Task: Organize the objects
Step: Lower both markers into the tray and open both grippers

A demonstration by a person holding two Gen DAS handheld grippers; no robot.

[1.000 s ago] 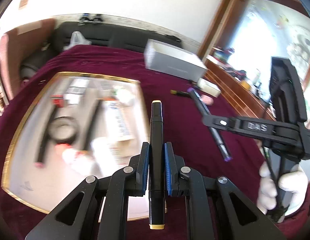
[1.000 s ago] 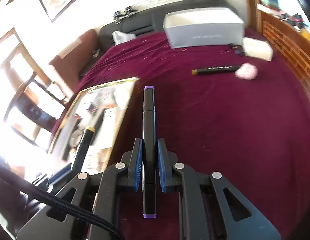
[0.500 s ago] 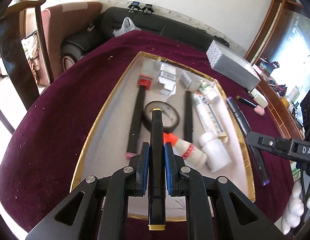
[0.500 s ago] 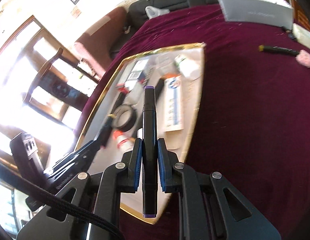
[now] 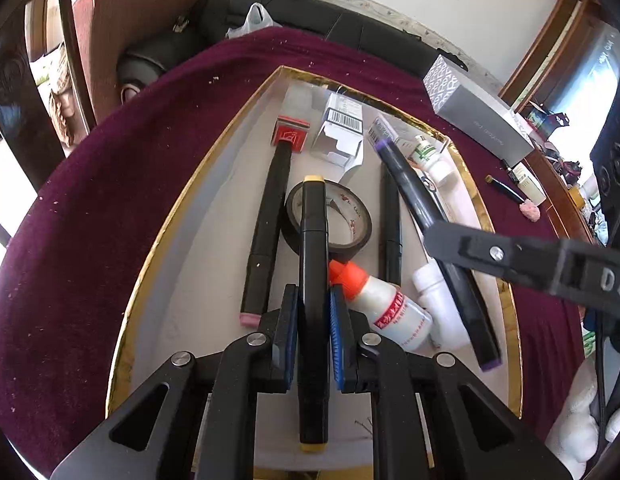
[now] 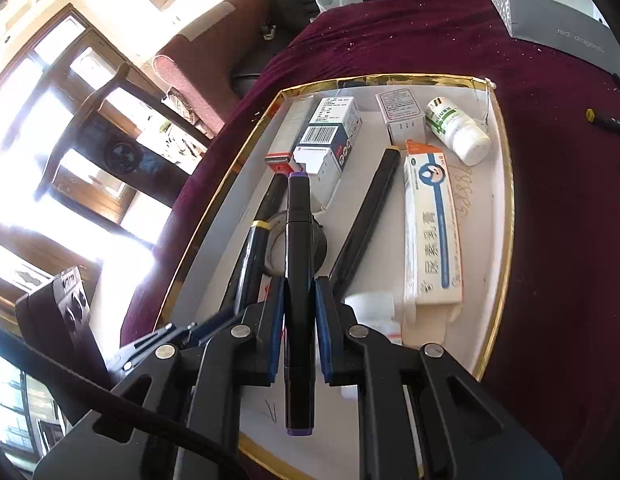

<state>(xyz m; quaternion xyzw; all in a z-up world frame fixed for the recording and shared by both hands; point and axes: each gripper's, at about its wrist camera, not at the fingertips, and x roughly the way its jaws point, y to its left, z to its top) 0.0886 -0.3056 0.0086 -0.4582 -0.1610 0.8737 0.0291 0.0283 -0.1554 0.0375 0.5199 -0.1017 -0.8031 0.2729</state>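
The left gripper clamps a yellow-capped marker, long axis toward twelve o'clock, held over the gold-rimmed tray and its tape roll. At two o'clock the right gripper pinches a purple-capped marker, also above the tray. Judged free space lies at ten o'clock, beside the pink-tipped marker.

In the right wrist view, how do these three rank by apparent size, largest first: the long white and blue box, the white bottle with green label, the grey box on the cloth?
1. Long white and blue box, which looks largest.
2. Grey box, lying farther away and cut by the frame edge, so this rank is unsure.
3. White bottle with green label.
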